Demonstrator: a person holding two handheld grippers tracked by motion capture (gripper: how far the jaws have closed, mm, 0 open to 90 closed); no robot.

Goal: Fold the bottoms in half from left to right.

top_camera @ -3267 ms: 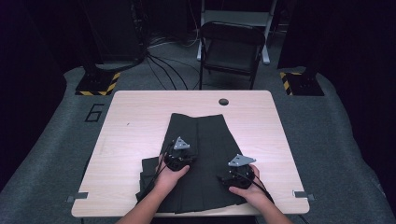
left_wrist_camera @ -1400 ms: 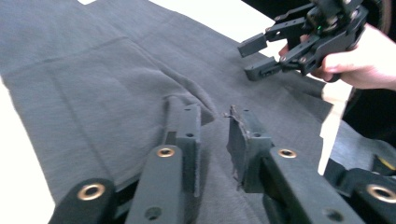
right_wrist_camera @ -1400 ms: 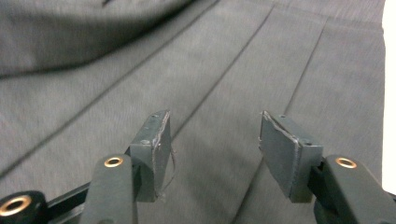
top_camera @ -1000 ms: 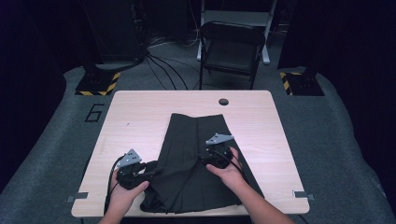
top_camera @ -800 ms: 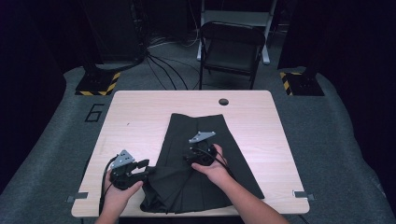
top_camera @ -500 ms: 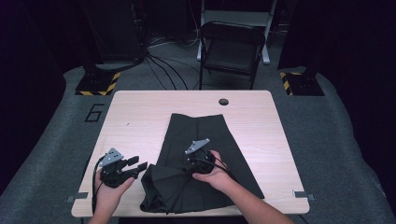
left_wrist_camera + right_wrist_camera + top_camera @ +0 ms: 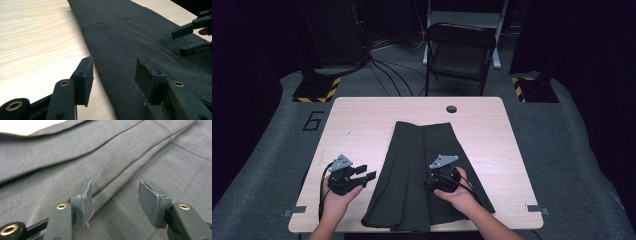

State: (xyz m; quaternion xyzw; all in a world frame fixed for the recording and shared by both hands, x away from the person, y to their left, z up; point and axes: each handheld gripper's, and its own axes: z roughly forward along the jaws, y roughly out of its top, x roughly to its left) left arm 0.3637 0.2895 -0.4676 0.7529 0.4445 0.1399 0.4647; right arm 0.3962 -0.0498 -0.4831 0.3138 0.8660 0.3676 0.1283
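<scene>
**Both tongs open by dark skirt on desk**

High view: dark skirt (image 7: 427, 175) is lying flat at lower centre of the desk (image 7: 362, 120). Left tongs (image 7: 368, 175) are sitting lower left, just beside the skirt's edge, jaws just opening, nothing between. Right tongs (image 7: 428, 181) are resting over the cloth.

Left gripper view: left tongs (image 7: 113, 75) are gaping over the skirt (image 7: 130, 37) edge.

Right gripper view: right tongs (image 7: 115, 195) are standing wide above the fabric (image 7: 75, 162), gripping nothing.

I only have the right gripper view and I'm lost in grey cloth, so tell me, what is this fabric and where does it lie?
Observer: It is a dark grey pleated skirt spread flat on a light wooden table.
Operator: Is my right gripper holding it?
Observer: No. The right gripper hangs open over the skirt's middle, nothing between its pads.
Operator: And the left one?
Observer: The left gripper is open too, its jaws having just widened, straddling the skirt's left edge above bare wood.
</scene>
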